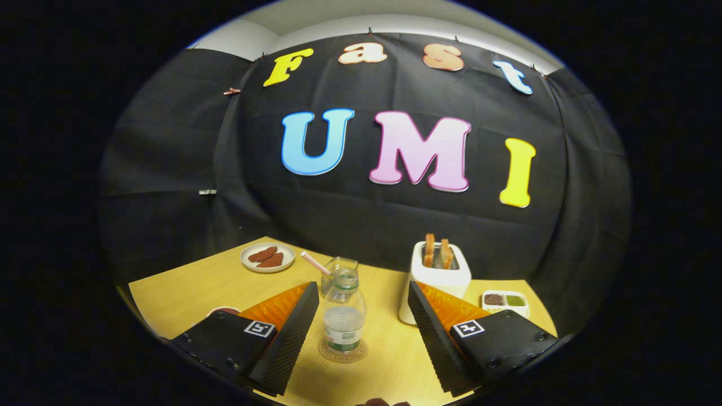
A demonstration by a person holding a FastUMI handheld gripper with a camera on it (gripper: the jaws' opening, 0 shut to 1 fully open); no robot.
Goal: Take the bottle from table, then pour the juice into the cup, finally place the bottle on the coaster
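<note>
In the gripper view, the gripper (361, 321) has its two fingers spread wide, pressing on nothing. The bottle (344, 316) stands upright between them, apart from both — clear gaps show on either side. It rests on the round coaster (342, 351), whose rim peeks out around the bottle's base, so the final placing looks done; the spread fingers fit a release, leaving the bottle to stand on its own weight. A low level of liquid sits in the bottle's lower part, which suggests much of the juice is out, though that is a judgement from the level alone.

Just beyond the bottle stands the cup (338, 273), a clear glass with a striped straw (315, 263) leaning out toward the small plate (267, 257) of reddish pieces. The cup is so close behind the bottle that their outlines overlap; whether they touch cannot be told. That closeness makes sense for pouring — a short tilt reaches the rim.

Beyond the right finger sits a white toaster (437, 282) with two slices of bread upright in its slots, and beside it a small two-part dish (505, 301) of dark and green contents. All stand on the wooden table (186, 293), well clear of the coaster, so a straight pull-back should disturb nothing.
</note>
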